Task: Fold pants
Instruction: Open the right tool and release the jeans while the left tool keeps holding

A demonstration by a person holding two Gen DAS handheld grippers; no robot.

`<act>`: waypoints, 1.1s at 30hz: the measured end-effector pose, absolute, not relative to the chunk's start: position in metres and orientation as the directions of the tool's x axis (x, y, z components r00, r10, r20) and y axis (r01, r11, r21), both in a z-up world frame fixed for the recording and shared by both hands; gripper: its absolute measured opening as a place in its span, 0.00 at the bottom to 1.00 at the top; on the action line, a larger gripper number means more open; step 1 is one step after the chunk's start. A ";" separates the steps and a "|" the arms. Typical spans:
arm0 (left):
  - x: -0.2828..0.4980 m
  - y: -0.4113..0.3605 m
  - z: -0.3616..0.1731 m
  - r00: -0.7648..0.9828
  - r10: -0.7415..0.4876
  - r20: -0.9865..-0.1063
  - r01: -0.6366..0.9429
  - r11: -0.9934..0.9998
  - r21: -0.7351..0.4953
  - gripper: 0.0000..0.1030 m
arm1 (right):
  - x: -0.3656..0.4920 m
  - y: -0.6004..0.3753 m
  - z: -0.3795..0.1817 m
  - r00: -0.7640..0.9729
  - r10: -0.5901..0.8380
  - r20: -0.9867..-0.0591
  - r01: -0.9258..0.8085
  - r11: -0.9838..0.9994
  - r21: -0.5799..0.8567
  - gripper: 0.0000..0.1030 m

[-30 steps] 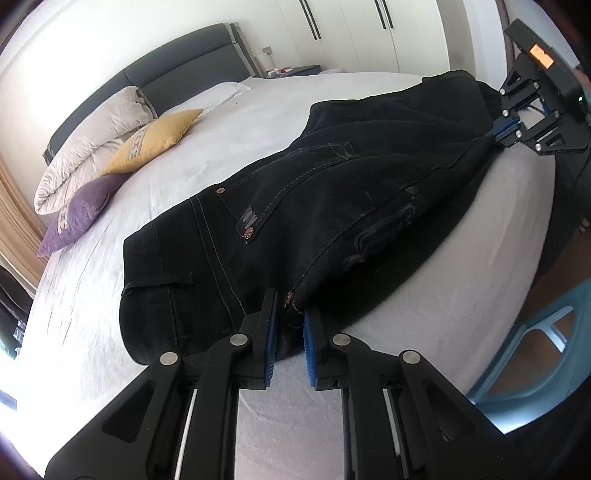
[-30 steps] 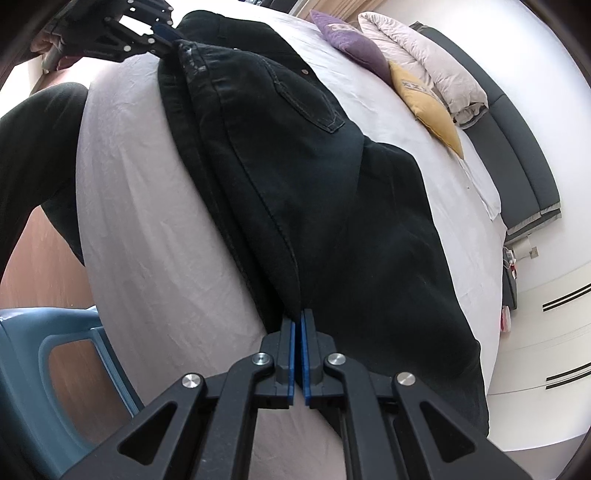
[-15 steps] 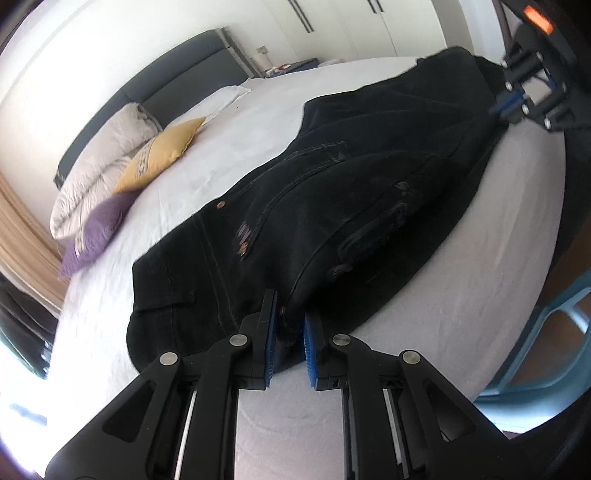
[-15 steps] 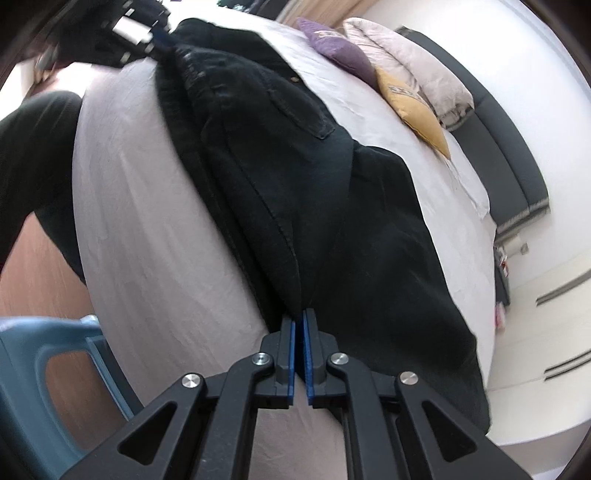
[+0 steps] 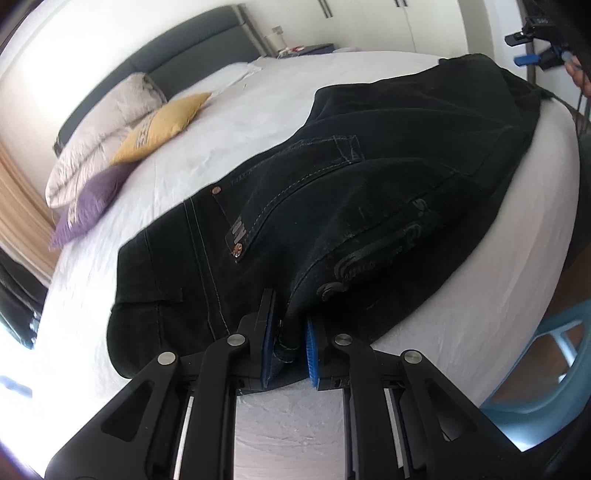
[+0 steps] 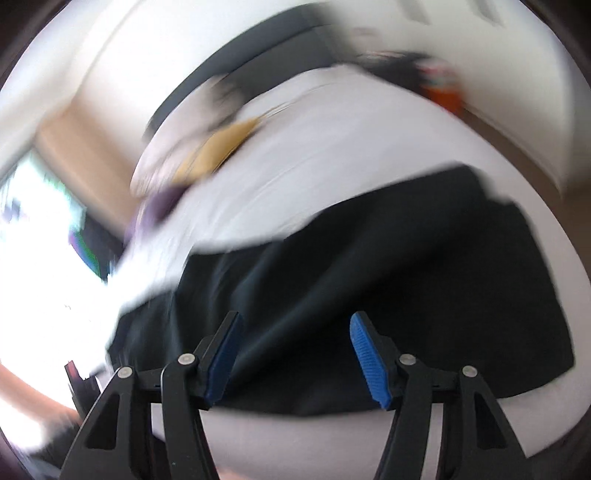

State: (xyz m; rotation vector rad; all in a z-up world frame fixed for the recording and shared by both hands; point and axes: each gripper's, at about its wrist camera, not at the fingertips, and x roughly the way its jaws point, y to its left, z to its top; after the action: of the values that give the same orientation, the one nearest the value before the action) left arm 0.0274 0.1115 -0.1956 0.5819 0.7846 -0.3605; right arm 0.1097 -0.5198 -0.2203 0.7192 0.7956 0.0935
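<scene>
- One pair of black denim pants [image 5: 369, 206], folded lengthwise, lying across the near edge of the bed [image 5: 258, 110]; copper rivets, pale stitching and a faded grey print visible on the cloth.
- Left gripper [image 5: 290, 343] low at the near end of the pants, fingers [image 5: 266, 347] narrowly apart with a bunched fold of denim between the two blue pads, pinching it.
- Right gripper [image 6: 295, 354] above the dark cloth [image 6: 406, 295], fingers [image 6: 365, 350] spread wide, nothing between them; view strongly blurred, so contact with the cloth impossible to tell.
- Light blue chair [image 5: 546, 362] beside the bed, at the right.
- Three pillows further back: purple [image 5: 88, 206], yellow [image 5: 162, 125], beige [image 5: 103, 129].
- Dark headboard [image 5: 192, 62] behind, white wardrobe doors [image 5: 369, 22] farthest.
</scene>
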 end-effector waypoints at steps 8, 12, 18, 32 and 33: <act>0.040 0.104 -0.199 0.638 -0.049 -0.769 0.510 0.775 0.374 0.13 | 0.164 -0.607 -0.245 0.643 0.373 -0.669 0.275 0.703 0.657 0.66; 0.045 0.104 -0.202 0.629 -0.052 -0.776 0.507 0.784 0.359 0.13 | 0.156 -0.627 -0.266 0.645 0.431 -0.631 0.349 0.568 0.746 0.66; 0.052 0.102 -0.204 0.624 -0.050 -0.780 0.503 0.789 0.352 0.13 | 0.154 -0.592 -0.299 0.645 0.546 -0.535 0.317 0.446 0.837 0.67; 0.052 0.103 -0.208 0.629 -0.054 -0.776 0.500 0.792 0.350 0.13 | 0.164 -0.570 -0.193 0.760 0.343 -0.553 0.234 0.649 0.724 0.09; 0.053 0.104 -0.208 0.627 -0.055 -0.777 0.499 0.794 0.347 0.13 | 0.160 -0.574 -0.183 0.769 0.326 -0.550 0.239 0.651 0.721 0.09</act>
State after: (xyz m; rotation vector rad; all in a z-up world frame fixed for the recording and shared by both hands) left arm 0.0527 0.1035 -0.2079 0.5825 0.8410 -0.3387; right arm 0.1597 -0.5737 -0.1828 0.8809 0.7156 0.0548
